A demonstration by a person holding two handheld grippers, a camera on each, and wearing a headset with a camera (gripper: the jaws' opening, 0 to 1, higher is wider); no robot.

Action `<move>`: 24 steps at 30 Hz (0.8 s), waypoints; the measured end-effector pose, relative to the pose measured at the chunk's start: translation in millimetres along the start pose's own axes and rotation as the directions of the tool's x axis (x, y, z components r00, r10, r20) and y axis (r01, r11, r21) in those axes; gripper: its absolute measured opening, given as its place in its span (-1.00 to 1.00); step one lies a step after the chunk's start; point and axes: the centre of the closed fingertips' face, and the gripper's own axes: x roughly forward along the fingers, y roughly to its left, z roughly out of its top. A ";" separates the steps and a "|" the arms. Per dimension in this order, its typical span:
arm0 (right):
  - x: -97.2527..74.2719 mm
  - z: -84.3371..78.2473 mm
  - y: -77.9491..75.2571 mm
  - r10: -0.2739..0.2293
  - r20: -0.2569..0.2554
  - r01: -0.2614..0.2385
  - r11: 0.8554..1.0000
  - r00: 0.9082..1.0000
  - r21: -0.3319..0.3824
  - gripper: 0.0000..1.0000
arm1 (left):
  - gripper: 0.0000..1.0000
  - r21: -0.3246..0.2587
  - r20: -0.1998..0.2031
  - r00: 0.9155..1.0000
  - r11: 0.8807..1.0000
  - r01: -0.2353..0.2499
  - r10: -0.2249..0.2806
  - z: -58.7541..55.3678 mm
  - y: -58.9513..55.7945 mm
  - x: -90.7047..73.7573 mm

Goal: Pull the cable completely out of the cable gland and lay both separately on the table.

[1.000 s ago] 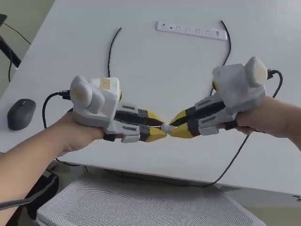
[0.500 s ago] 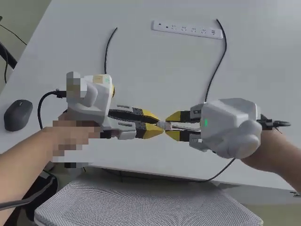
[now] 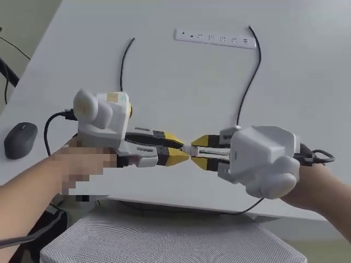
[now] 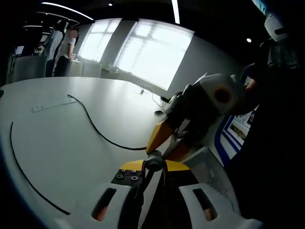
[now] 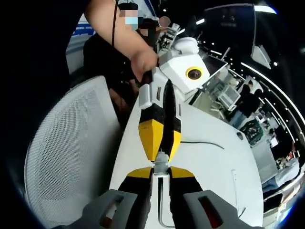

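Tip to tip above the white table's near edge: left gripper jaws clamped on the small grey cable gland, right gripper jaws pinching the thin pale cable. Not separated yet, I'd say; nothing laid down.

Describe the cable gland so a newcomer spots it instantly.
Above the near edge of the white table, the left gripper and right gripper meet tip to tip. The cable gland is the small pale grey piece pinched between their yellow tips.
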 end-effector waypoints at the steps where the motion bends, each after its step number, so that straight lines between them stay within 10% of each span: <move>1: -0.7 0.5 0.3 0.009 0.009 -0.010 0.999 1.000 0.031 -0.84 | -0.70 0.008 0.003 1.000 1.000 0.001 -0.001 0.4 -0.6 -0.2; 5: -4.4 3.0 0.7 0.048 0.051 -0.056 0.986 0.998 0.159 -0.81 | -0.70 0.036 -0.001 1.000 0.999 -0.003 0.003 0.0 -2.0 0.6; 7: -7.9 1.9 -0.5 0.085 0.078 -0.103 0.953 0.993 0.284 -0.80 | -0.70 0.056 0.001 1.000 0.998 -0.006 0.006 0.0 -2.1 0.7; 13: -16.3 -0.5 -13.5 0.168 0.232 -0.274 0.773 0.958 0.573 -0.68 | -0.70 0.108 -0.021 1.000 0.994 0.002 0.000 -3.2 -5.5 1.0; 14: -16.3 0.2 -13.6 0.180 0.257 -0.304 0.730 0.949 0.612 -0.67 | -0.70 0.117 -0.020 1.000 0.993 0.002 0.000 -2.9 -5.8 0.8; 16: -18.6 3.2 -4.9 0.285 0.372 -0.469 0.509 0.883 0.722 -0.57 | -0.70 0.139 -0.016 1.000 0.990 0.003 -0.001 -1.7 -6.1 0.3; 17: -17.6 1.6 -2.6 0.310 0.401 -0.504 0.446 0.862 0.740 -0.54 | -0.70 0.145 -0.017 1.000 0.989 0.005 -0.003 -1.4 -6.6 0.2; 18: -14.6 -3.7 -1.5 0.331 0.400 -0.513 0.416 0.855 0.751 -0.55 | -0.70 0.155 -0.018 1.000 0.988 0.012 -0.009 -1.1 -7.9 0.3; 20: -4.0 -13.7 -12.3 0.297 0.396 -0.492 0.437 0.869 0.753 -0.61 | -0.70 0.163 -0.022 1.000 0.987 0.014 -0.010 -1.2 -8.0 0.4; 23: -8.2 -2.3 -11.4 0.310 0.524 -0.594 0.205 0.793 0.778 -0.62 | -0.70 0.187 -0.027 1.000 0.982 0.014 -0.009 -1.7 -7.1 0.0; 24: -7.6 -3.5 -10.2 0.319 0.530 -0.601 0.187 0.785 0.777 -0.65 | -0.70 0.191 -0.027 1.000 0.982 0.013 -0.008 -1.5 -6.8 -0.2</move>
